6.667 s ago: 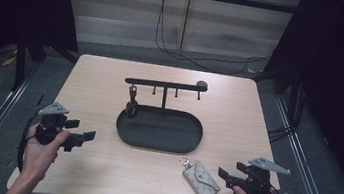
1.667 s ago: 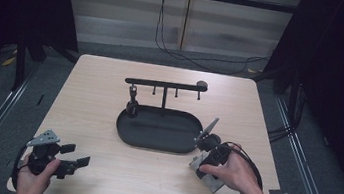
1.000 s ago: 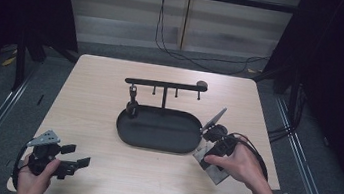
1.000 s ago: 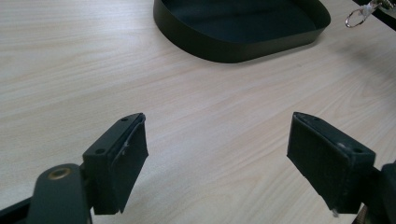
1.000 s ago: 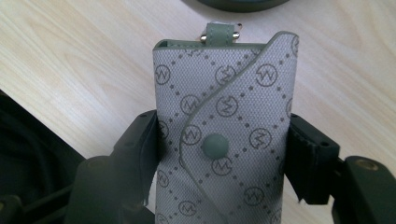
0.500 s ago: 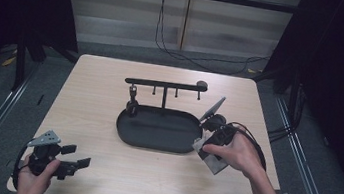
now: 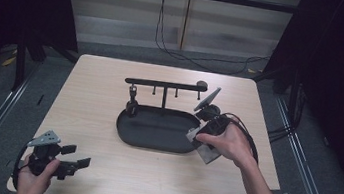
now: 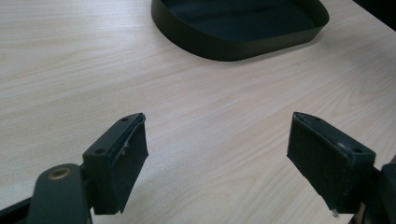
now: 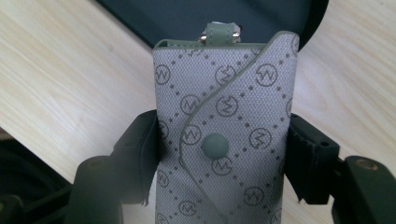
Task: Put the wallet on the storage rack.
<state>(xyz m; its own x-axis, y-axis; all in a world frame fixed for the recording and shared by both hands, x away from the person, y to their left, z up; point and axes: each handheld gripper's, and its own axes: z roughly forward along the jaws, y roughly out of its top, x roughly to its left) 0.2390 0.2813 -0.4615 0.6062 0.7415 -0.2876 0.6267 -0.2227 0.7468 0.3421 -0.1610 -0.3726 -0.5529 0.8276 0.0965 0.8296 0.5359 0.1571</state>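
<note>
Right gripper view shows our right gripper (image 9: pixel 219 154) clamped on the grey monogram key pouch (image 9: pixel 224 135) at the black oval tray's (image 7: pixel 154 136) right rim; our left gripper (image 8: pixel 217 163) gapes over bare table (image 8: pixel 70 60).

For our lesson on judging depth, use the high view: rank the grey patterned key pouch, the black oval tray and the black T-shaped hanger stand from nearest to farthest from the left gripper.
1. Black oval tray: mid-table, up and right of the left gripper.
2. Black T-shaped hanger stand: behind the tray.
3. Grey patterned key pouch: at the tray's right end, clamped in the right gripper.
</note>
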